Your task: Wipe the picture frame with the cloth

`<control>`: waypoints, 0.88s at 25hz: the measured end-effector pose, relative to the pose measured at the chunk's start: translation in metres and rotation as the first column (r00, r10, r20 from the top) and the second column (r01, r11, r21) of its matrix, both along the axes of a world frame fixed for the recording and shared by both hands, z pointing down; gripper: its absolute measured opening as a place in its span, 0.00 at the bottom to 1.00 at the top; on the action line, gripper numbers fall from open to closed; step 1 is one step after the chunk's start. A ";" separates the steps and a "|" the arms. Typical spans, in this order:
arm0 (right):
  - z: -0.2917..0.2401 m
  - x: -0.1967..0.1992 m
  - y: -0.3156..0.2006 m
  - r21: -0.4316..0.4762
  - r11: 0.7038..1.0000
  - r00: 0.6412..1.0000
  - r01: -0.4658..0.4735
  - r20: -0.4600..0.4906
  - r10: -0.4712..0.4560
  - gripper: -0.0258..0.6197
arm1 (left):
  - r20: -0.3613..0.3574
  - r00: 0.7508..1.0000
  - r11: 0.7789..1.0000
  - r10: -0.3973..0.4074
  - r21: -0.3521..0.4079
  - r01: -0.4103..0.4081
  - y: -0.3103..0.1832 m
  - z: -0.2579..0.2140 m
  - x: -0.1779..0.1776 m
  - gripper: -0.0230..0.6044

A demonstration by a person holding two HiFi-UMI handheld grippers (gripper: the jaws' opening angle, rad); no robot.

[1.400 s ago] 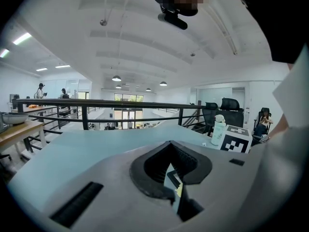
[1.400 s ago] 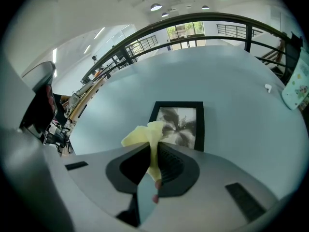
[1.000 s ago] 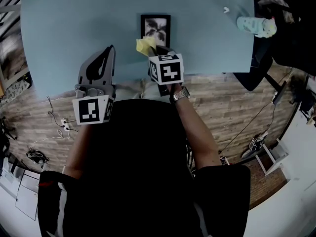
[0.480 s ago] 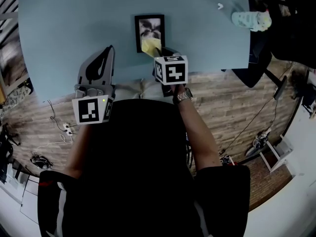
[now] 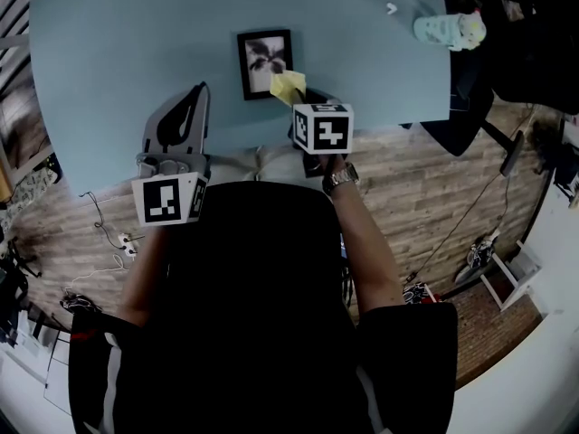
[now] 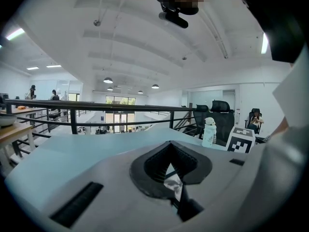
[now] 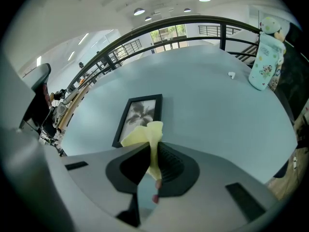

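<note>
A black picture frame [image 5: 264,63] with a grey plant photo lies flat on the light blue table [image 5: 109,61]. My right gripper [image 5: 298,93] is shut on a yellow cloth [image 5: 288,86], which hangs over the frame's near right corner. In the right gripper view the cloth [image 7: 147,138] sticks up from between the jaws of the right gripper [image 7: 153,153], just short of the frame [image 7: 140,117]. My left gripper [image 5: 201,93] is held at the table's near edge, left of the frame, shut and empty. In its own view the left gripper [image 6: 174,178] looks out across the table.
A pale patterned bottle [image 5: 445,31] stands at the table's far right corner, seen too as the bottle [image 7: 264,52], with a small white object [image 7: 231,74] beside it. A black railing [image 7: 159,25] runs beyond the table's far edge. Wood floor and cables [image 5: 109,242] lie below.
The cloth in my right gripper has slid from the frame's near left part to its near right corner. The left gripper has stayed put.
</note>
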State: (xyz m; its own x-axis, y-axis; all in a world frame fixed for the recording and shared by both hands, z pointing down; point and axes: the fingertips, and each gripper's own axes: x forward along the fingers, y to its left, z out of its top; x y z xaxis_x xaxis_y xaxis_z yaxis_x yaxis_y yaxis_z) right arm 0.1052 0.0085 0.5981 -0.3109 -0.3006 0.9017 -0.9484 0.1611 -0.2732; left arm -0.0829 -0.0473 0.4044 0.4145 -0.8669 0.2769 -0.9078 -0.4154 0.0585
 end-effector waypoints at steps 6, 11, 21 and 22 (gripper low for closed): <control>-0.025 -0.001 -0.012 0.061 0.998 1.000 -0.006 0.007 0.006 0.10 | -0.011 1.000 0.999 -0.014 0.030 0.014 -0.007 -0.010 -0.001 0.04; -0.058 -0.017 -0.026 0.146 0.989 0.999 -0.014 0.036 0.009 0.10 | -0.013 1.000 0.999 -0.023 0.048 0.024 -0.005 -0.016 -0.010 0.04; -0.168 -0.055 -0.049 0.382 0.921 0.983 -0.080 0.184 0.009 0.10 | -0.011 0.997 0.993 -0.070 0.093 0.071 0.002 -0.040 -0.028 0.04; -0.179 -0.058 -0.051 0.408 0.909 0.981 -0.084 0.195 0.003 0.09 | -0.012 0.997 0.991 -0.080 0.103 0.081 0.001 -0.045 -0.031 0.04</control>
